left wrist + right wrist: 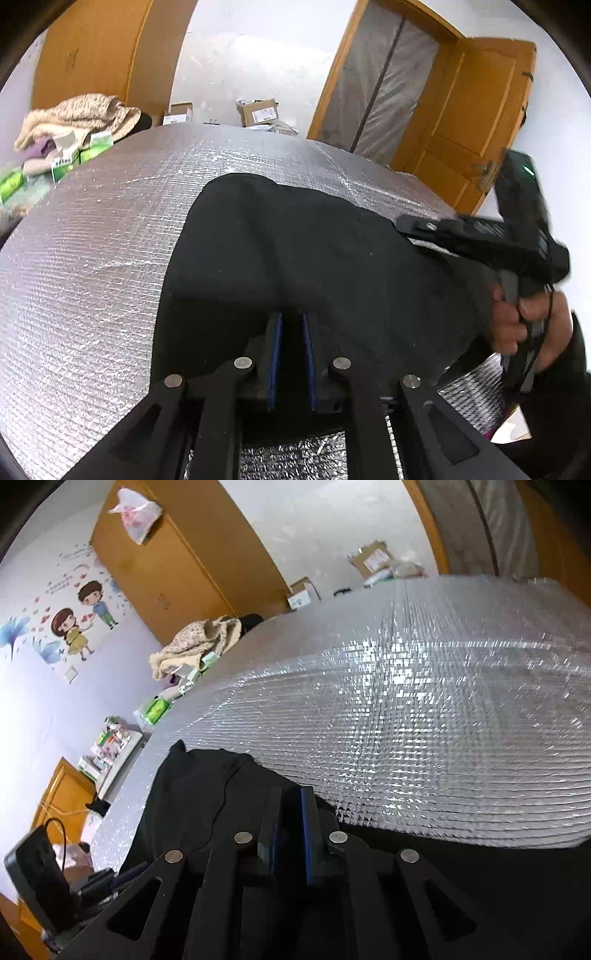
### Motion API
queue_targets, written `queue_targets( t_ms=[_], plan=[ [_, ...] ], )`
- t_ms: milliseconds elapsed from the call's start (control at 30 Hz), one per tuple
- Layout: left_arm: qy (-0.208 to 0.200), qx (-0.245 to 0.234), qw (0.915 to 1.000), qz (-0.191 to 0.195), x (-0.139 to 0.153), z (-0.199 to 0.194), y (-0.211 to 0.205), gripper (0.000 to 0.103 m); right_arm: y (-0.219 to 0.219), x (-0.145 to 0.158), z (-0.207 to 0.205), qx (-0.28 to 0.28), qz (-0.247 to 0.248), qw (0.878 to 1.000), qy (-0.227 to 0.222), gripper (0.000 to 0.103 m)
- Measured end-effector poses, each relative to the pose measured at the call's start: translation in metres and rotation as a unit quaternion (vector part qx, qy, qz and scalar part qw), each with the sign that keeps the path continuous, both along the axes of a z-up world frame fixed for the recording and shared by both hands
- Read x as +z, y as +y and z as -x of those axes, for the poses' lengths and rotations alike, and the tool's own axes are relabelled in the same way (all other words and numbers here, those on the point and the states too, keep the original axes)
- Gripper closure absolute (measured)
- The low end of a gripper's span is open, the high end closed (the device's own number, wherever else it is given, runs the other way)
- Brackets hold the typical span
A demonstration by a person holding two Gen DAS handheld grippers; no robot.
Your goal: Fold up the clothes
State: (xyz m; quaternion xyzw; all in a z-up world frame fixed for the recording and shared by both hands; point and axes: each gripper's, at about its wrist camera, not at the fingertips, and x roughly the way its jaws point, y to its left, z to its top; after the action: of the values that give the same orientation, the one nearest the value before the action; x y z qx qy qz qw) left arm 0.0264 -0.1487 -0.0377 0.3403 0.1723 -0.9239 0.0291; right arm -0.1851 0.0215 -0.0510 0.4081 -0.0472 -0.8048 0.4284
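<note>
On the silver foil mat (92, 258) my left gripper (292, 325) and right gripper (291, 808) each pinch the black garment's (295, 240) near edge; folding looks barely begun, most remaining.

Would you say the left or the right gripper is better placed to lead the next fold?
Probably left: the left gripper sits over the black garment's near middle; the right gripper is at its edge.

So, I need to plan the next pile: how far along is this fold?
Early. The black garment is already on the silver mat, though bunched, not squared. In hand: the left gripper and right gripper each have narrow-set fingers at its cloth. Left: flattening, folding, plus the beige heap.
</note>
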Motion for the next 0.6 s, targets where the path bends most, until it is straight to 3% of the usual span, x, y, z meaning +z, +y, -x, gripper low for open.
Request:
queue_targets(
  t_ms=[100,267,400,600],
  plan=[
    [0.011,-0.001,0.9999,-0.001,0.004,-0.004,0.0,0.091,0.015,0.01,-0.029,0.045,0.022,0.999,0.021,0.093],
    [0.007,0.0,1.0,-0.007,0.0,-0.01,-0.003,0.091,0.037,-0.002,-0.079,0.104,0.019,0.994,0.029,0.093],
    [0.007,0.008,0.9998,-0.016,-0.004,-0.014,-0.011,0.093,0.041,-0.022,-0.089,0.105,0.0,0.994,0.022,0.094],
    [0.017,0.053,0.9985,-0.002,0.006,-0.034,-0.024,0.093,0.047,-0.013,-0.093,0.098,0.003,0.995,0.031,0.093]
  ],
)
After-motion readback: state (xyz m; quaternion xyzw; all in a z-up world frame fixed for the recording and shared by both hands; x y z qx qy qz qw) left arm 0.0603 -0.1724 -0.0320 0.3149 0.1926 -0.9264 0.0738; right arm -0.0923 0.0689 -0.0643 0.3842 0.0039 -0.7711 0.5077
